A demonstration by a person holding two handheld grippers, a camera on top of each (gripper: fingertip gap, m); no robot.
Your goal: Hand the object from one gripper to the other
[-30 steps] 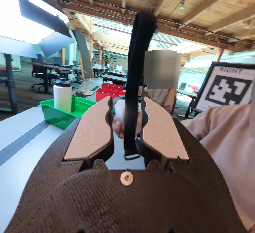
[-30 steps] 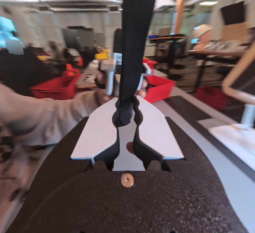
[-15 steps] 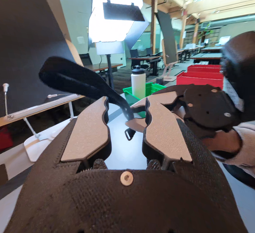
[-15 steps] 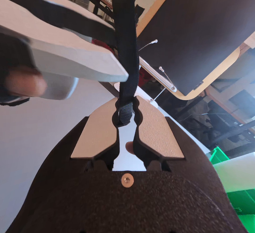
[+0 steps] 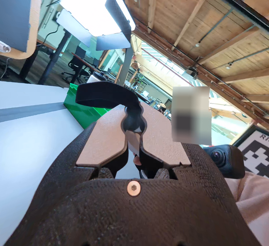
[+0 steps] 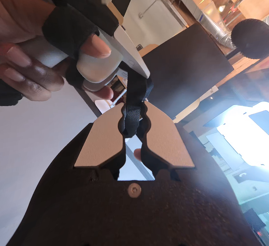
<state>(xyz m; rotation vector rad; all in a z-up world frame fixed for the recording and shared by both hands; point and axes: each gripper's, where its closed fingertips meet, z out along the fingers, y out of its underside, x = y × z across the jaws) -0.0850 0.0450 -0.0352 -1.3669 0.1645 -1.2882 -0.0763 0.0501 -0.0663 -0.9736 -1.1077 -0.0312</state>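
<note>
Above a white surface (image 5: 26, 144) with a green bin (image 5: 81, 112), in a big room with a wood roof. Left gripper (image 5: 133, 113) squeezing the black strap (image 5: 104, 94) tight at its fingers' tips. Right gripper (image 6: 133, 112) fingers sitting a little apart around the strap's (image 6: 131, 120) other end, touching one side.

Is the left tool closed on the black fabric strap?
Yes, the left tool pinches the black fabric strap between its tips, the strap's free end curling out to the left.
</note>
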